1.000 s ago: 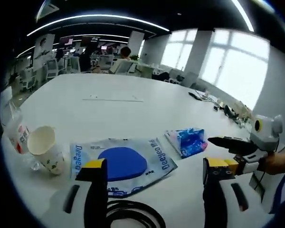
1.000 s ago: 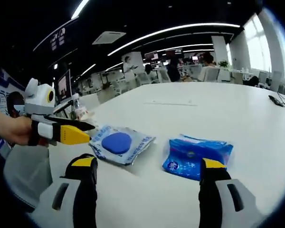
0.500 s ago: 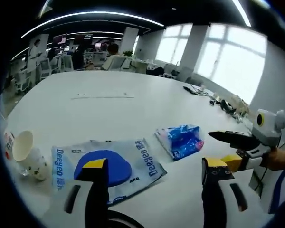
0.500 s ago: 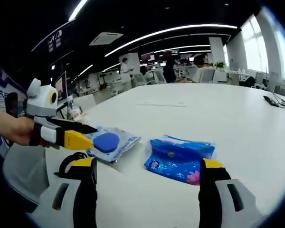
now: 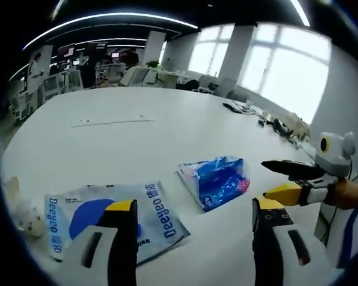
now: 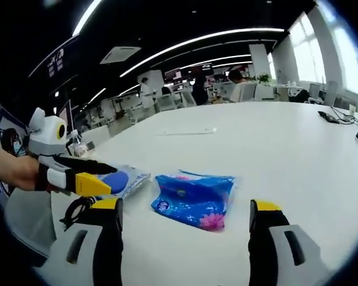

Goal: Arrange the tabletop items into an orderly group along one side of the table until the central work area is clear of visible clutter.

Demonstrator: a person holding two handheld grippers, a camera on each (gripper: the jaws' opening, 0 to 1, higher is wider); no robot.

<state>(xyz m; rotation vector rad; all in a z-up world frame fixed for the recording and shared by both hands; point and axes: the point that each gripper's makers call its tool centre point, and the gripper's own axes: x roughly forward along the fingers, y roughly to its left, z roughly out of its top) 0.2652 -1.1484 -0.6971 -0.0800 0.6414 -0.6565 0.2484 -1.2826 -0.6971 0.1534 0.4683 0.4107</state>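
Note:
A blue tissue pack (image 5: 215, 179) lies on the white table (image 5: 137, 143), ahead of my left gripper (image 5: 194, 214), whose jaws stand wide apart and hold nothing. A flat white-and-blue Deegeo packet (image 5: 101, 217) lies partly under its left jaw. My right gripper (image 5: 292, 179) comes in from the right, held by a hand. In the right gripper view the tissue pack (image 6: 194, 199) lies just beyond my open right gripper (image 6: 185, 207). The left gripper (image 6: 83, 176) hangs over the Deegeo packet (image 6: 128, 177).
A paper cup (image 5: 18, 205) sits blurred at the left edge. A black cable loop (image 6: 77, 208) lies near the table edge. A thin paper strip (image 6: 185, 130) lies far out, and cables and small items (image 5: 274, 125) line the window side. Office desks stand beyond.
Both cameras have swung: the cup has slid to the left view's edge and the cable out of it, and the tissue pack now sits centred between the right jaws. Both grippers stay open.

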